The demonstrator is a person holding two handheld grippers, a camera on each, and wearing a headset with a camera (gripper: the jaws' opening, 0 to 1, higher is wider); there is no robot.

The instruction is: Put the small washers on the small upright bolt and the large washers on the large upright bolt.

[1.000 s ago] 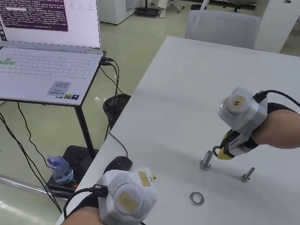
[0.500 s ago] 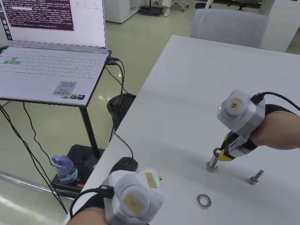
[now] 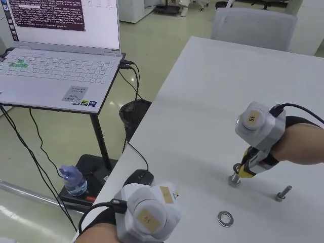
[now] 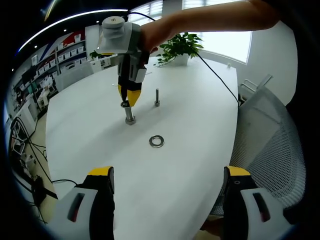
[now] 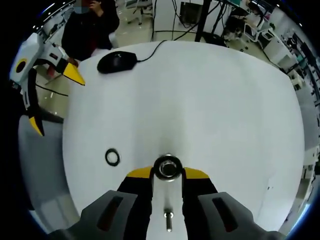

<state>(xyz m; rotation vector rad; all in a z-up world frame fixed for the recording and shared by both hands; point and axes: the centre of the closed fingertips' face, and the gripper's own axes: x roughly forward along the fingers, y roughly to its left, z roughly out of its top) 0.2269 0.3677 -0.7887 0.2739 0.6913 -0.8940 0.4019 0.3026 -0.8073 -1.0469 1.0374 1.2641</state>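
Your right gripper closed in over the large bolt, clamped on a washer; your left gripper had its jaws apart. Off-centre release risked the washer skipping off.

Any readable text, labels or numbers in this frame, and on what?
Laptop screen: text lines, too small to read.
Laptop stickers: blurred.
Label on right hand-held gripper: unreadable.
Label on left hand-held gripper: unreadable.
Nothing legible.
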